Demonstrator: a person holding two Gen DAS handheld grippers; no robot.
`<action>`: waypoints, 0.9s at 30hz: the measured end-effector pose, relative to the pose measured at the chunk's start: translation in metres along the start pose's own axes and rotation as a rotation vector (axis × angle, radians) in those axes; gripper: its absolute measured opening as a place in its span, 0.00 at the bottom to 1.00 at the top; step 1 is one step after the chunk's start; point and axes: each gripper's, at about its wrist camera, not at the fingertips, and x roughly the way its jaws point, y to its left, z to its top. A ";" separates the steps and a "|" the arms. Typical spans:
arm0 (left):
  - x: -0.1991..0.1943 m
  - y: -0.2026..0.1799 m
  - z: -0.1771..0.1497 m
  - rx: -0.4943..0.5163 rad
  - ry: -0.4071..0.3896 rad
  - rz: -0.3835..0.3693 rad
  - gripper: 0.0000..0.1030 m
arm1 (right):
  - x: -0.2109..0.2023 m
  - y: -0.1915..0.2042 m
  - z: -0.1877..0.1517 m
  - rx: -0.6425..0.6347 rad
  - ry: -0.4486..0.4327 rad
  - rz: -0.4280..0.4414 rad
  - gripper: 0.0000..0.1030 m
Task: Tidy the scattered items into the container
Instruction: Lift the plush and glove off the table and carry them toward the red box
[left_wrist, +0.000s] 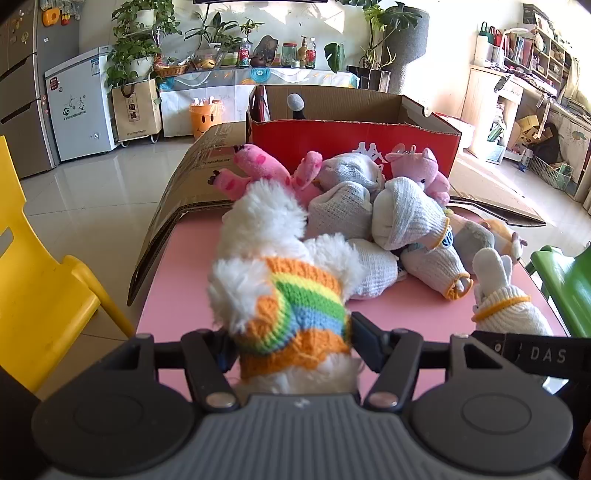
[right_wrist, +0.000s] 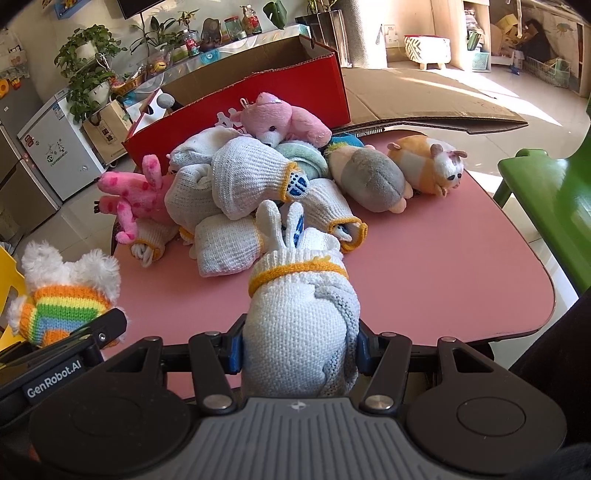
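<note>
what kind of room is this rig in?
Most likely a home living area, not a lab. A fridge and small chest freezer stand against the wall, houseplants crowd a sideboard with jars, and the work surface is a low pink table with small plastic chairs.

Yellow chair (left_wrist: 44, 288) left of pink table (left_wrist: 192, 266); green chair (right_wrist: 550, 206) right. Fridge (left_wrist: 22, 85), white freezer (left_wrist: 83, 110), orange bin (left_wrist: 202, 117), potted plants (left_wrist: 138, 48) behind.

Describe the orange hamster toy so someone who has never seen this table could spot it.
Start at the pink table in front of the red cardboard box. At the heap's far right end lies the orange-and-white hamster plush, beside a grey plush. It alone is orange with a white face.
</note>
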 end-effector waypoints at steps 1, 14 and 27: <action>0.000 0.000 0.000 0.000 0.001 0.001 0.59 | 0.000 0.000 0.000 0.000 0.000 0.000 0.54; 0.000 0.002 0.000 -0.001 0.002 0.003 0.59 | 0.000 0.000 0.000 0.001 0.001 0.001 0.54; 0.002 -0.002 -0.001 -0.001 0.005 0.008 0.59 | 0.002 -0.001 0.001 0.010 0.001 0.000 0.54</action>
